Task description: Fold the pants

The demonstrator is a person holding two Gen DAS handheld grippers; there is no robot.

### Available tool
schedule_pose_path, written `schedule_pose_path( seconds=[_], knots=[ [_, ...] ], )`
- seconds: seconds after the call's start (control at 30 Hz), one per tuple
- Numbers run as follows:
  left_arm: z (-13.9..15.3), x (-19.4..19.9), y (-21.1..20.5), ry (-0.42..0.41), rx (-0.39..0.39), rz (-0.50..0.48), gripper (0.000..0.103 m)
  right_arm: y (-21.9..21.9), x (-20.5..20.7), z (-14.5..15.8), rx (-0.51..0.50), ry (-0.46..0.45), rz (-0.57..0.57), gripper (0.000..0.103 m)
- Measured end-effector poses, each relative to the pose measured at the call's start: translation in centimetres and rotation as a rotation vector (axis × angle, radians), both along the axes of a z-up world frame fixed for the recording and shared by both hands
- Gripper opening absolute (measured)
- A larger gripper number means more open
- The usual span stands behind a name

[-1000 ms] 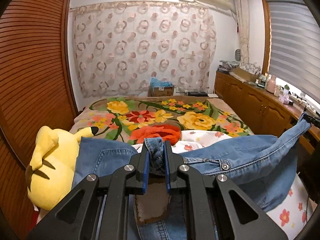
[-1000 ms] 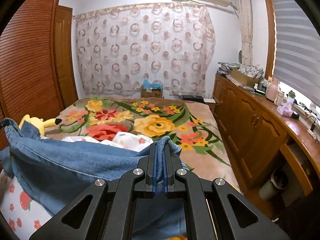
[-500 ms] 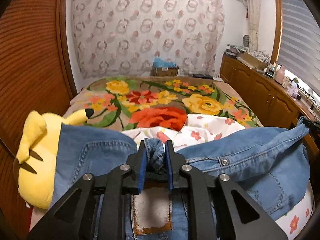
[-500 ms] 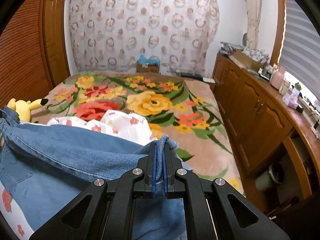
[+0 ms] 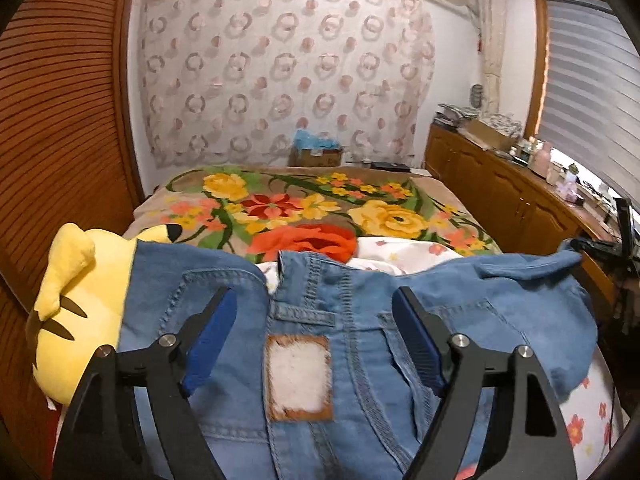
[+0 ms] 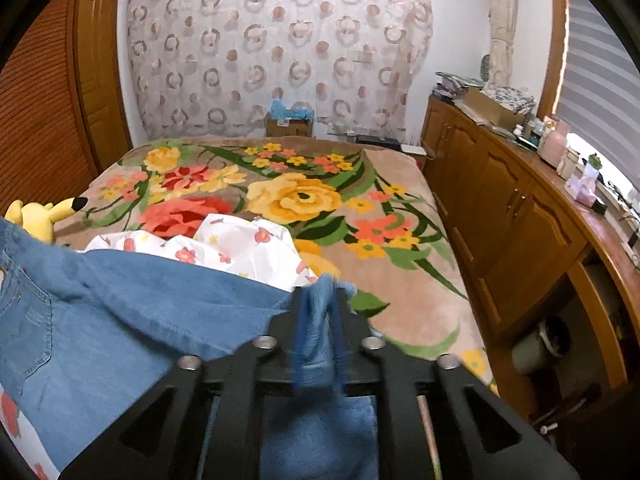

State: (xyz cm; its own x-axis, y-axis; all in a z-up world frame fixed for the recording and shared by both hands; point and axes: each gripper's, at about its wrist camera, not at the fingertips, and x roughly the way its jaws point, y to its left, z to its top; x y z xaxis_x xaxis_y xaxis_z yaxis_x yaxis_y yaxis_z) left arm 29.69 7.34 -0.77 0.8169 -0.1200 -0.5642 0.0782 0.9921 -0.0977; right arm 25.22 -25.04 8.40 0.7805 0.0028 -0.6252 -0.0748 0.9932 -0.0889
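Beyond both grippers: bed (image 6: 400,296), covered by a brown blanket (image 5: 304,216) with yellow, red and orange flowers.

Ahead of the grippers, on the near end of the bed: jeans (image 5: 320,320), blue denim, spread across a white flowered sheet (image 6: 240,244). Waistband and belt loop lie between the left gripper's fingers; a white patch label with brown edge sits just below them. One end of the denim reaches right toward the right gripper.

Far wall, straight ahead: curtain (image 5: 280,72), pale with ring pattern. At its foot, a cardboard box (image 6: 289,124) with blue stuff on top.

Right of the grippers: wooden cabinets (image 6: 520,216), their counter top carrying bottles, boxes and folded cloth.

Left of the left gripper: slatted wooden door (image 5: 60,100).

Just left of the left gripper: yellow plush toy (image 5: 64,312), partly under the denim edge.

Left gripper (image 5: 312,336): jaws have just been opening and stand wide, pads clear of the denim beneath.

Right gripper (image 6: 318,320): jaws have just been opening a little; a bunched fold of denim sits between them, blurred, so whether the pads press it cannot be told.
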Motion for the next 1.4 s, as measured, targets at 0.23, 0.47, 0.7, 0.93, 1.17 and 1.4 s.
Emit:
schedule_pose_path(
  seconds=[0.23,0.47,0.7,0.93,1.17,1.4],
  knots=[
    [-1.8,-1.6,-3.5,0.017,-0.031,-0.074,0.081,-0.2,-2.7,0.2,0.011,-0.028,0.025,0.044],
    [-4.4,-1.6,-7.5,0.056,0.042,-0.186,0.081,-0.2,-3.9,-1.0,0.01,0.012,0.072,0.045],
    [-6.4,-1.5,-8.2,0.115,0.028,-0.252,0.081,1.8,-1.8,-1.3,-0.053,0.073,0.148,0.045],
    [-7.5,-1.5,-7.9,0.153,0.023,-0.264,0.081,3.4,3.0,-3.3,-0.217,0.165,0.181,0.045],
    [-7.8,-1.5,-8.2,0.178,0.02,-0.267,0.081,4.5,6.5,-4.6,-0.327,0.236,0.233,0.043],
    [-7.9,-1.5,-8.2,0.184,0.019,-0.268,0.081,6.4,9.4,-3.3,-0.372,0.229,0.262,0.006]
  ],
)
